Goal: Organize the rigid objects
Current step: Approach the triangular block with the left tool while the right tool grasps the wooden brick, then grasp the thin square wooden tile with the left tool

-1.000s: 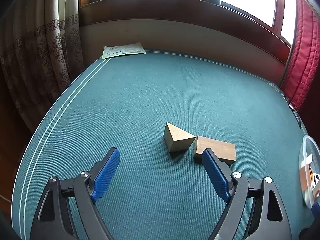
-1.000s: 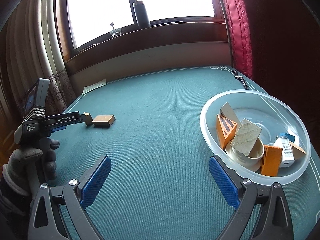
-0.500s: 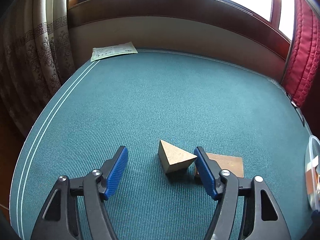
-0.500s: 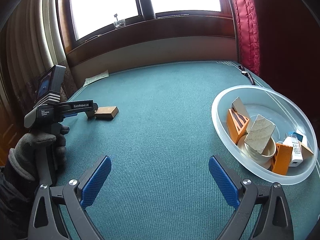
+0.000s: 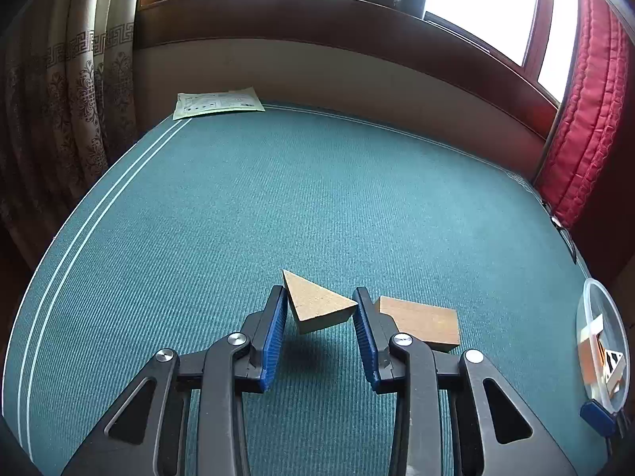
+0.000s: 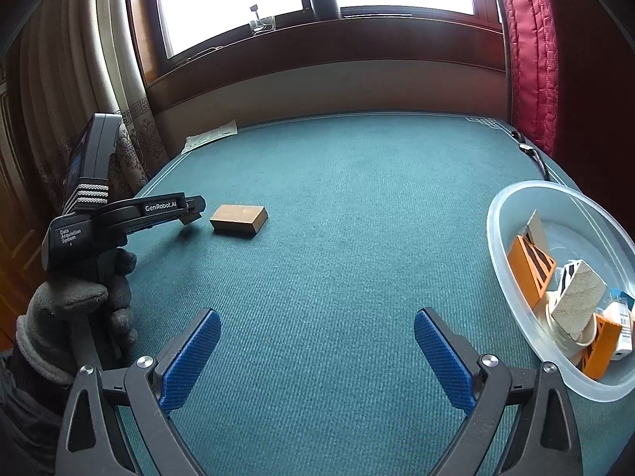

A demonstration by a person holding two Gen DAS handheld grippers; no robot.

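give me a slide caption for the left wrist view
Left gripper shut on a wooden wedge, a flat block beside it on green cloth.

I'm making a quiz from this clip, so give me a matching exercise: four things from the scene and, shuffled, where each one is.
Things:
1. triangular wooden block
2. rectangular wooden block
3. orange striped block
4. paper sheet

Places:
A. inside the clear plastic bowl
B. flat at the green mat's far left corner
C. between the left gripper pads
D. lying free on the mat

Pairs: 1-C, 2-D, 3-A, 4-B
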